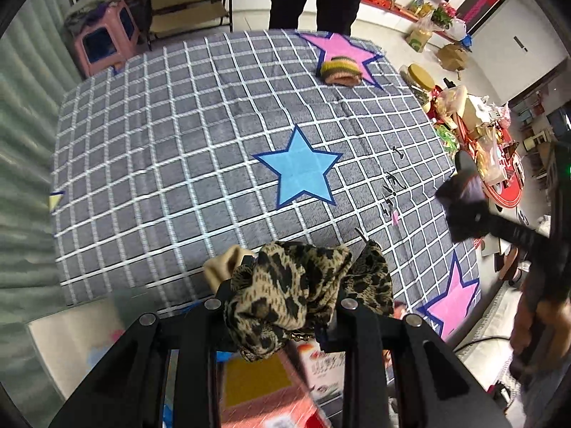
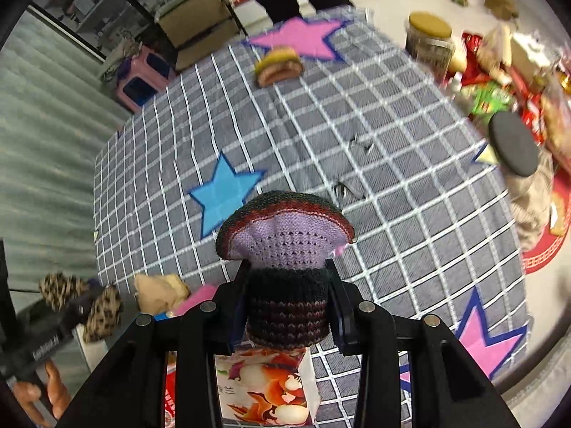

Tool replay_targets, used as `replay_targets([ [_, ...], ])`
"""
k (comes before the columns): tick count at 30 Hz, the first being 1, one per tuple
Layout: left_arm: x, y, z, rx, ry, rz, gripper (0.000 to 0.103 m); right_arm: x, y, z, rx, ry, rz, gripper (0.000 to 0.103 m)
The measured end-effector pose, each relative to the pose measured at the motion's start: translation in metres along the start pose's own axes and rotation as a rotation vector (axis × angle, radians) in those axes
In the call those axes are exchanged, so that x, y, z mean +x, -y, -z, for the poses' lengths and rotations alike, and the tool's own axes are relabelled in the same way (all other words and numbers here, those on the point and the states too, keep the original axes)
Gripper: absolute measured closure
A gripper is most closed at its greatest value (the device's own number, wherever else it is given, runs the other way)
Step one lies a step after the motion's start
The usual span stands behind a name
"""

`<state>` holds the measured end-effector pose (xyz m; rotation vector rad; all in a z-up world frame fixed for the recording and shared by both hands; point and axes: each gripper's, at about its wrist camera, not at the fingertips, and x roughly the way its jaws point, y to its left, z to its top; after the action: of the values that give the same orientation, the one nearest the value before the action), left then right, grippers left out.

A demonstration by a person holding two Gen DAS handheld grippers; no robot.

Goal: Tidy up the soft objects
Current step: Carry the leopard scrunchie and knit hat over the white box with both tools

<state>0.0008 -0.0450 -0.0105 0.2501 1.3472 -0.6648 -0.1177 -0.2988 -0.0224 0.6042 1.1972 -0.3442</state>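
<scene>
Leopard-print cloth [image 1: 303, 292] pinched in left gripper [image 1: 282, 306] at lower centre, knit hat [image 2: 285, 271] clamped in right gripper [image 2: 287, 306] likewise, both lifted over checked blanket [image 1: 178, 142], probably for sorting, with striped hat [image 1: 340, 69] lying upper right.

Only a striped hat [image 1: 340, 69] interrupts the bedspread [image 1: 200, 149].

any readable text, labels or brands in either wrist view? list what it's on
"兰": only legible character on the printed carton under the right gripper.
White lettering on the left gripper body, right view: blurred.
Red-and-white box under the left gripper, left view: blurred print.
Black marks on the checked cloth: unreadable.
</scene>
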Motion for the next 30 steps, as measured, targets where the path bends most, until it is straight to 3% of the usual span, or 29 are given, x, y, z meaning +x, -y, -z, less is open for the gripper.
replay_targets([
  [5,-0.030,-0.019,0.030,-0.011,0.044,-0.015,0.072,-0.021,-0.029,0.023,-0.019,0.031,0.004,0.064],
  [17,-0.057,-0.077,0.124,-0.080,0.022,-0.109,0.072,-0.024,-0.095,0.126,-0.031,-0.072,-0.057,0.064],
  [24,-0.063,-0.119,0.177,-0.146,0.001,-0.150,0.072,-0.040,-0.157,0.161,-0.134,-0.078,-0.103,0.064],
  [30,-0.064,-0.151,0.218,-0.185,-0.032,-0.215,0.072,-0.028,-0.217,0.184,-0.254,-0.119,-0.139,0.064],
])
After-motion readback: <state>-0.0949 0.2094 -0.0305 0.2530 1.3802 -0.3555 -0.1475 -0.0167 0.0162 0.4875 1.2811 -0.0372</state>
